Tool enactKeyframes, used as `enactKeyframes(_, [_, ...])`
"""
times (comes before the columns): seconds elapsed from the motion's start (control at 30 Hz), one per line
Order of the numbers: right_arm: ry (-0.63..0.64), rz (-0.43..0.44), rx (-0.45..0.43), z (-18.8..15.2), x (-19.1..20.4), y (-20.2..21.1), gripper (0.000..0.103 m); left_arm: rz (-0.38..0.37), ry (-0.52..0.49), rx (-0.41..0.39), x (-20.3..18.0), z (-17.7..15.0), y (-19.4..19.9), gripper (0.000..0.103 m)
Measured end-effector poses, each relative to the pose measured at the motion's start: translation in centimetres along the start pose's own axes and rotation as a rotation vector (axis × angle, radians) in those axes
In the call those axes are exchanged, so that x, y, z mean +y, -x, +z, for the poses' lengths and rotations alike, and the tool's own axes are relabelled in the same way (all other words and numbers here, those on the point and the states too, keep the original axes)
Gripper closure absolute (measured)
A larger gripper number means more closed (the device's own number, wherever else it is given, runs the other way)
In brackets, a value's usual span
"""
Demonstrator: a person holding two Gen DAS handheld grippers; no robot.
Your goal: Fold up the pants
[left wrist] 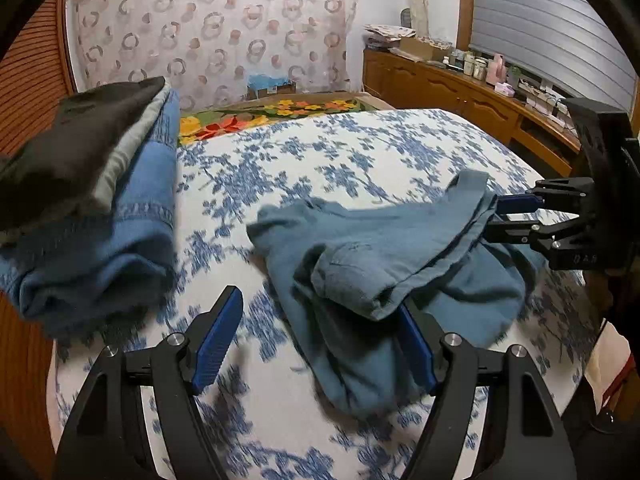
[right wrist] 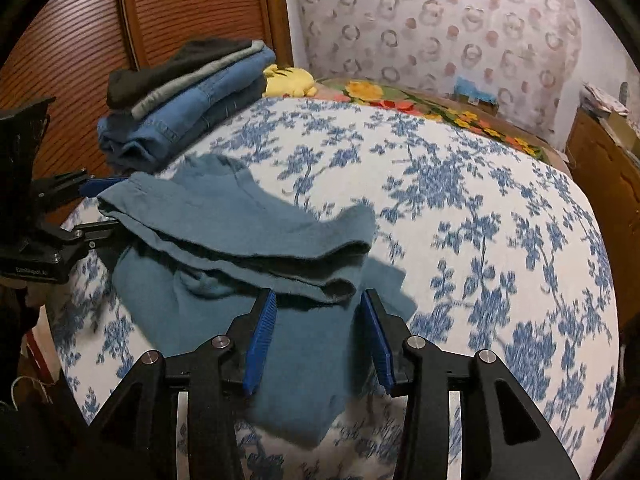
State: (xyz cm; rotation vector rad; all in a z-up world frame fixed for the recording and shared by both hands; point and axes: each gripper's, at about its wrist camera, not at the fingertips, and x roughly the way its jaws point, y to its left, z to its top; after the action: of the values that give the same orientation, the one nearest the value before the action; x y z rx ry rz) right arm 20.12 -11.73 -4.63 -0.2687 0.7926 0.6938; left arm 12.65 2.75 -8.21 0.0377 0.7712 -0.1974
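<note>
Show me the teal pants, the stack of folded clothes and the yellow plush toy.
teal pants (right wrist: 224,216): right wrist view, upper folded layer.
stack of folded clothes (right wrist: 188,96): right wrist view, blue denim side.
yellow plush toy (right wrist: 290,79): right wrist view, its body behind the stack.

Clothes stack (left wrist: 80,208) cropped, blurred

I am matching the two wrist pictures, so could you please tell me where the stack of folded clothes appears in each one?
Left wrist view: the stack of folded clothes fills the left edge, on the bed's corner.
Right wrist view: the stack sits upper left, by the wooden slatted door.
Shared landmark: the crumpled teal pants on the blue-flowered bedspread.
</note>
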Motion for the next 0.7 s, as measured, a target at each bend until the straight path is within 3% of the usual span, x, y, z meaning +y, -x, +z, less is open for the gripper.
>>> enactKeyframes(0.2, [-0.008,-0.002,0.004,1.6,-2.0,-1.8,0.057,0.021,0.038,-0.001,1.6,2.0,-1.7,0.028])
enactKeyframes(0.5, [-0.033,0.09,0.003,3.3,-3.6,-4.1,0.059,0.028,0.049,0.001,2.4,3.7,-3.7,0.028])
enactKeyframes(0.7, [-0.046,0.132,0.015,3.9,-4.2,-5.3,0.082,0.021,0.052,0.012,2.5,3.8,-4.4,0.028])
